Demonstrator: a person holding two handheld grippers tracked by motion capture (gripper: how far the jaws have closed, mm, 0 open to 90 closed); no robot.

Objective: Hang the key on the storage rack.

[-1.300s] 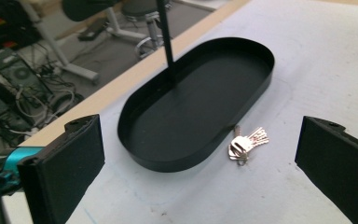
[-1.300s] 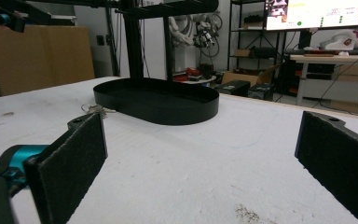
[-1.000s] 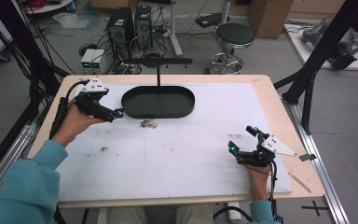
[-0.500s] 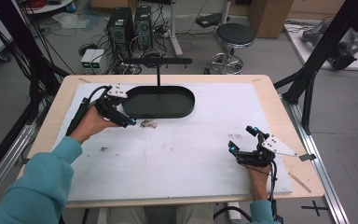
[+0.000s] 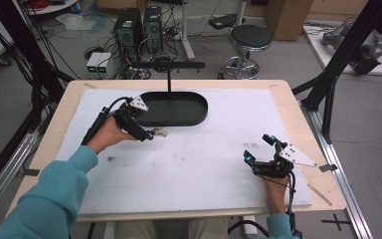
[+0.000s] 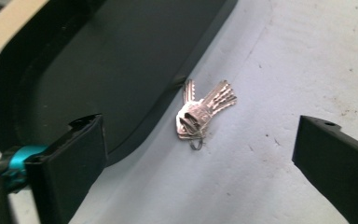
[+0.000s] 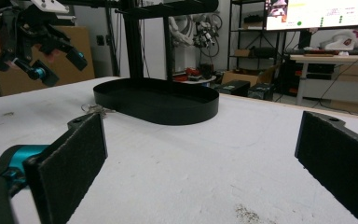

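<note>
The keys lie against the tray rim. The left gripper is held spread over them, probably for a pinch. The right gripper, also spread, is parked well off the tray.

A grey floor lies beyond the far edge of the wooden table, strewn with cables, two computer towers and a round black stool. A cardboard box stands behind the stool. Black frame posts rise off the table's right edge.
</note>
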